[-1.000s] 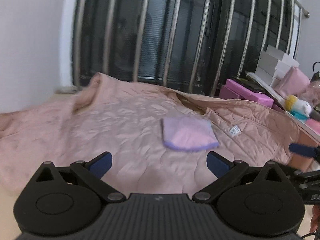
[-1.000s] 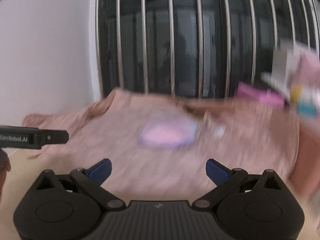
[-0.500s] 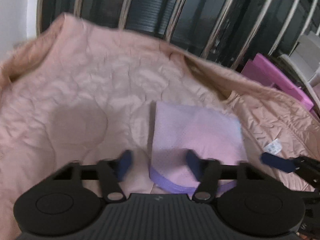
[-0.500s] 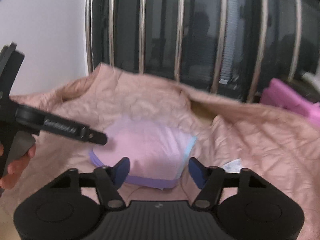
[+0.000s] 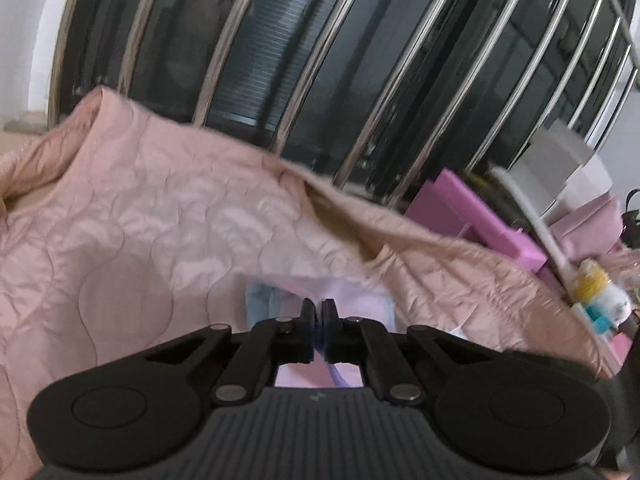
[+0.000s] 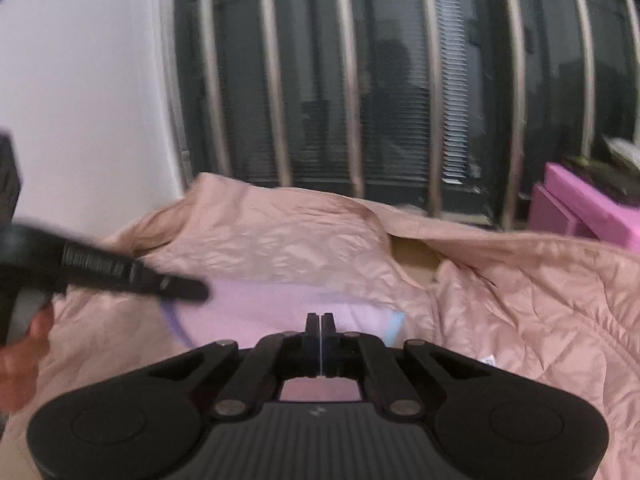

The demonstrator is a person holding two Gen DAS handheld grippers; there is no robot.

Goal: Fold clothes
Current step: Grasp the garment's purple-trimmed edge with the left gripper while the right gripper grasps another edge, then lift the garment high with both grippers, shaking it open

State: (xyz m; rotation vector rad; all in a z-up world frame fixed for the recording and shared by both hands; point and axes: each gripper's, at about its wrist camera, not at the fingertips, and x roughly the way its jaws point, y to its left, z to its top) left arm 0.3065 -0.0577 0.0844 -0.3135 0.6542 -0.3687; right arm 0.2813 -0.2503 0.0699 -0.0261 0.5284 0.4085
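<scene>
Lying folded, seemingly: lilac-pink garment (image 6: 280, 312)

A: Grippers?
B: Two: the left gripper (image 5: 319, 309) at lower centre, the right gripper (image 6: 320, 322) likewise.
A: Garments?
B: One lilac cloth (image 6: 276, 314), centre frame.
A: Bedding?
B: One pink quilt (image 5: 168, 216) across the middle.
A: Right edge?
B: One magenta box (image 6: 588, 208), one plush toy (image 5: 600, 292).

Left gripper (image 5: 319, 309) jaws pinched together, fingers level and pointing forward, right gripper (image 6: 321, 322) jaws likewise closed, a hand (image 6: 24, 344) gripping the left tool
</scene>
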